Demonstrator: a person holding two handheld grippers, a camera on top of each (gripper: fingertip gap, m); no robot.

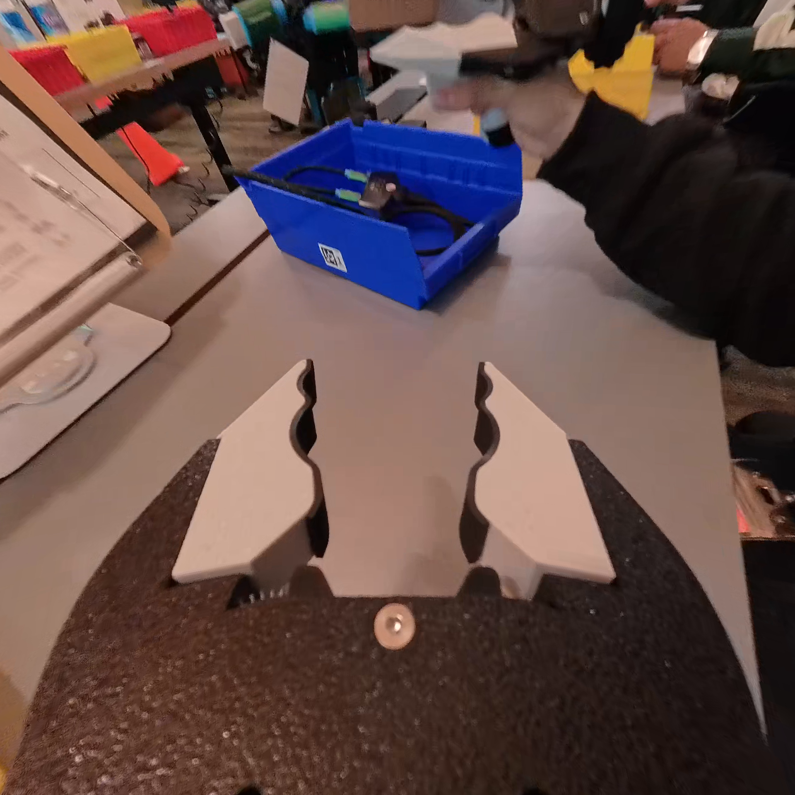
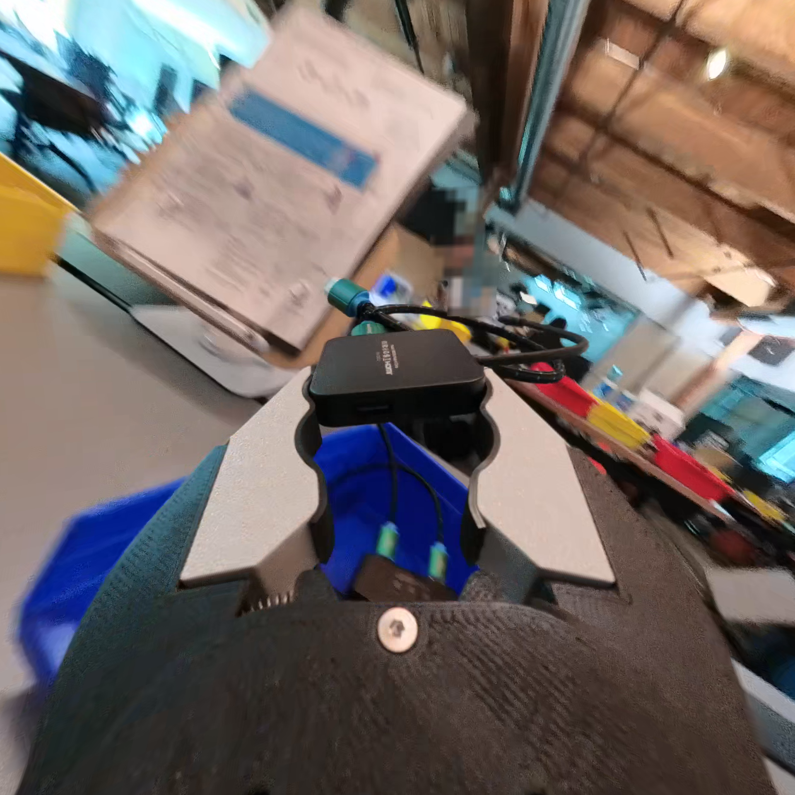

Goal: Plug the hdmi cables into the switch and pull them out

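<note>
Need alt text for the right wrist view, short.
The right gripper holds a flat black HDMI switch between its grey fingers, lifted above a blue bin. Black cables trail from the switch; another black device with green-tipped plugs lies in the bin.

The smooth grey worktop [image 1: 537,344] fills the middle of the room view, and a dark seam runs across its left part. On the left stands a tilted white printed board [image 1: 38,241] on a flat white base [image 1: 107,352]. Behind, a long brown table [image 1: 142,81] carries a row of red and yellow plastic bins [image 1: 103,51]. The floor [image 1: 180,146] below it looks grey-brown. In the right wrist view, brown cardboard boxes [image 2: 645,142] sit on high shelves, and a small round lamp [image 2: 716,63] shines above.
</note>
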